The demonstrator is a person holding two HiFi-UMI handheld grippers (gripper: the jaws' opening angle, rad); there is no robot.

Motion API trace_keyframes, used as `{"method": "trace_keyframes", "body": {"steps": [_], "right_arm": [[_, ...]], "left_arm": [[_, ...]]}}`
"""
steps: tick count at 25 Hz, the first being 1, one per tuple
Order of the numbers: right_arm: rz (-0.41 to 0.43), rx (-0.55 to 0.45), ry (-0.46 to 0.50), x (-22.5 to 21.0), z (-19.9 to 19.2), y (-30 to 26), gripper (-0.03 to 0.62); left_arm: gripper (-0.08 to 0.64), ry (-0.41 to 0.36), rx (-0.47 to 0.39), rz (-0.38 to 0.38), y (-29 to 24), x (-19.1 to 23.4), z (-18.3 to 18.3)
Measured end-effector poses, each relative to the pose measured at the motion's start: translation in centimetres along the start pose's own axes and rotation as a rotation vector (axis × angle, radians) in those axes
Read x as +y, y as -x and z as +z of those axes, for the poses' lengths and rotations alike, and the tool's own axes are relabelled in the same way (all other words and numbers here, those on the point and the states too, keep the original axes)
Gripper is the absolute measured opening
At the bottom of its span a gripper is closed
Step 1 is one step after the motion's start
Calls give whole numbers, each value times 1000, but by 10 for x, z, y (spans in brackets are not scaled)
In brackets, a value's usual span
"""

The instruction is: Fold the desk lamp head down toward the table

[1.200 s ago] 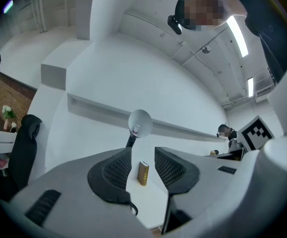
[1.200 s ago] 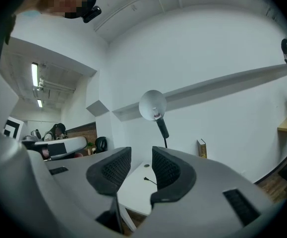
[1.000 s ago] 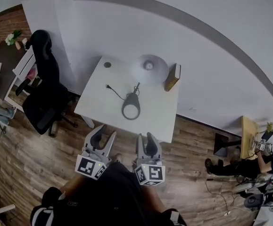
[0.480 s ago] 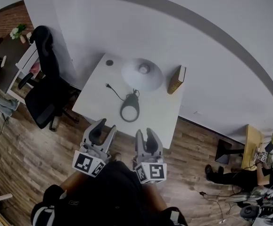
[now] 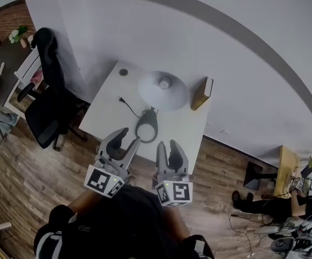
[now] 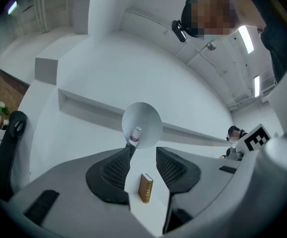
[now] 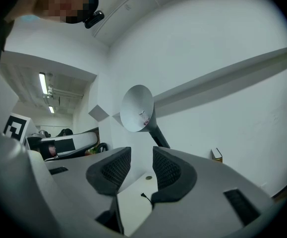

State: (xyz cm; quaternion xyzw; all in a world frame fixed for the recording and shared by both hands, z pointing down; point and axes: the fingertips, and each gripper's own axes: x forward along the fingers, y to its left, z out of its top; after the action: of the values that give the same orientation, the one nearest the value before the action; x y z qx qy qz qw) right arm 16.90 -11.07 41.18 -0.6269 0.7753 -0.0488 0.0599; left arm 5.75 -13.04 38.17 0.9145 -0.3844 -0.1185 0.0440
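Filling the middle of the head view, a white surface (image 5: 107,115) stands against a pale wall (image 5: 209,31) on a wood-plank floor (image 5: 26,182). A black office chair (image 5: 50,109) sits just beside its left edge.

The desk lamp rests on the surface. Its wide white lamp head (image 5: 169,97) is raised well above the tabletop and tipped so that the bulb inside shows. A dark arm runs down from the head to a dark ring base (image 5: 146,126) near the front edge.

A person at the near edge holds both tools short of the lamp, touching nothing. The left claw (image 5: 130,135) points toward the ring base, with its jaws moderately apart and nothing gripped. In the left gripper view, only the distant lamp head and the book show through the gap. The right claw (image 5: 166,143) is just beside the left one, jaws also apart and empty.

A brown book (image 5: 201,93) stands upright at the surface's far right, near the lamp head. A black cord with a plug (image 5: 126,103) lies left of the ring base. A small dark disc (image 5: 123,72) sits near the far left corner.
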Motion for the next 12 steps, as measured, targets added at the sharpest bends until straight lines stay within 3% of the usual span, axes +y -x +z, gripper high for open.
{"method": "trace_keyframes", "body": {"steps": [12], "right_arm": [[-20,-52,-11,-10,37,-44,146]], "left_arm": [[183,30,-43,-57,-51,36,33]]}}
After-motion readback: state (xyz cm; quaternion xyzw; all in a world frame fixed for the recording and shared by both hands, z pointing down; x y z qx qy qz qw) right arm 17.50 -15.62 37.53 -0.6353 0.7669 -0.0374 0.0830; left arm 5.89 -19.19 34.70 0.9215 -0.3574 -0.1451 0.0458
